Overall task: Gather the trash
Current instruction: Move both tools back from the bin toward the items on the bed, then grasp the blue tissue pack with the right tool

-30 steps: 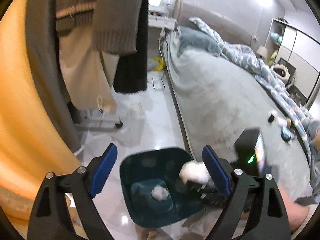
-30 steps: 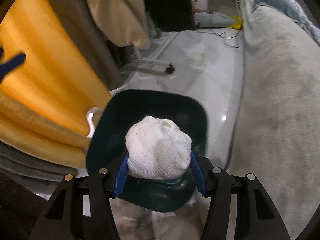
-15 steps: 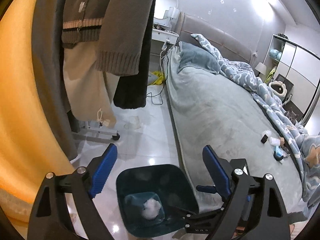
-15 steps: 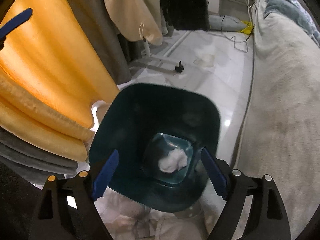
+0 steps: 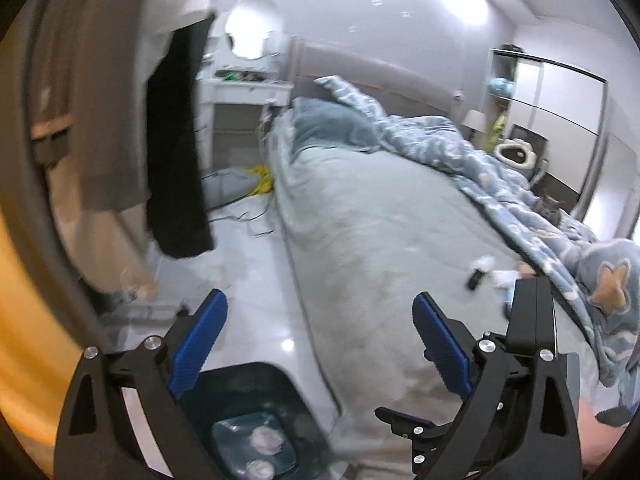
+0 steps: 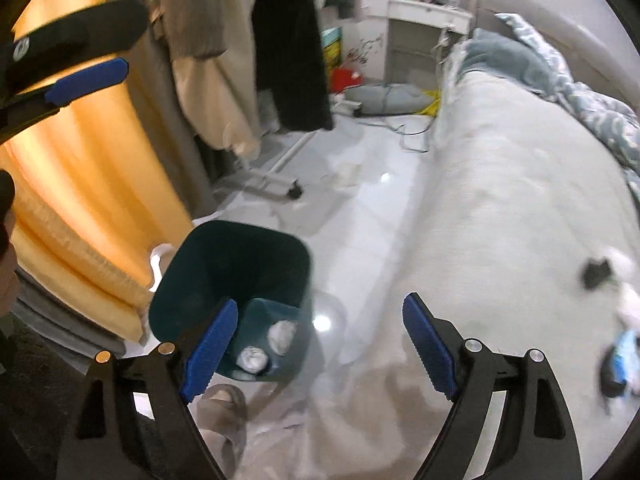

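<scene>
Beside the bed [image 6: 500, 208] the bin [image 6: 224, 264] stands on the floor with two paper wads [image 6: 266, 346] at its bottom, hanging clothes [image 6: 292, 52] beyond it. More litter [image 6: 600, 274] lies on the bed, well apart from the bin. The right gripper [image 6: 320, 344], which held a wad a second ago, now gapes empty; the left gripper [image 5: 320, 340] has just been opening, nothing between its jaws.

- Glossy white tiled floor [image 6: 360, 232] beside a grey-covered bed [image 5: 380, 232]
- Orange curtain [image 6: 80, 168] — clothes hanging alongside
- White dressing table [image 5: 244, 92] under a round mirror [image 5: 252, 32]
</scene>
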The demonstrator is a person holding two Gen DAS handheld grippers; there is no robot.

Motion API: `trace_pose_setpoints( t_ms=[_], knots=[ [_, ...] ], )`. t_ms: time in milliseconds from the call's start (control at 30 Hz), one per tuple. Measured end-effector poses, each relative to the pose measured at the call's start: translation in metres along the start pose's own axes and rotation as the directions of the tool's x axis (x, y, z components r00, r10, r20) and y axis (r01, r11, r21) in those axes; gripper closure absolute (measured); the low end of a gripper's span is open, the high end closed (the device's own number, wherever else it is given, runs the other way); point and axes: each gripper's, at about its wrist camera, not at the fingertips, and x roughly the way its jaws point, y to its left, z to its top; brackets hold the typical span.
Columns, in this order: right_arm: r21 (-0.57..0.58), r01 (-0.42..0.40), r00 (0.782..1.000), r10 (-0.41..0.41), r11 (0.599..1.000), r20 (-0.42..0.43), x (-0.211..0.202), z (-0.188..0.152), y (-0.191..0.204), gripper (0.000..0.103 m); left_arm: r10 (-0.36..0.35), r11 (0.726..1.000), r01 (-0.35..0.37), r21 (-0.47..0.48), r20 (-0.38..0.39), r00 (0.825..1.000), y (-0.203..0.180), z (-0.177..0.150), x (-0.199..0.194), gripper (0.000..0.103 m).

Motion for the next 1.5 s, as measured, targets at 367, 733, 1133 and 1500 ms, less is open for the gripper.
trace_pose_setpoints(
  t_ms=[367,733,1133,1500],
  knots=[
    [0.075,0.134,0.989,-0.138,0.988,0.052,-0.07,-0.03,-0.09,0.016,-0.131,0.986,0.134,0.101,-0.032,0.991,-0.087,-0.004,0.029,0.007],
    [0.081,0.19,0.982,-0.191,0.978,0.003,-0.09,-0.065,-0.145,0.015,-0.246,0.966,0.254,0.04,-0.149,0.958,-0.132,-0.017,0.07,0.007],
    [0.063,0.233,0.972,-0.235,0.97,0.014,-0.108,-0.087,-0.192,0.012,-0.379,0.901,0.416,0.121,-0.243,0.893,-0.197,-0.036,0.102,0.007],
    [-0.027,0.187,0.982,-0.187,0.982,-0.005,-0.094,-0.088,-0.216,0.009,-0.449,0.847,0.518,0.12,-0.359,0.818,-0.225,-0.046,0.163,0.007]
  ],
)
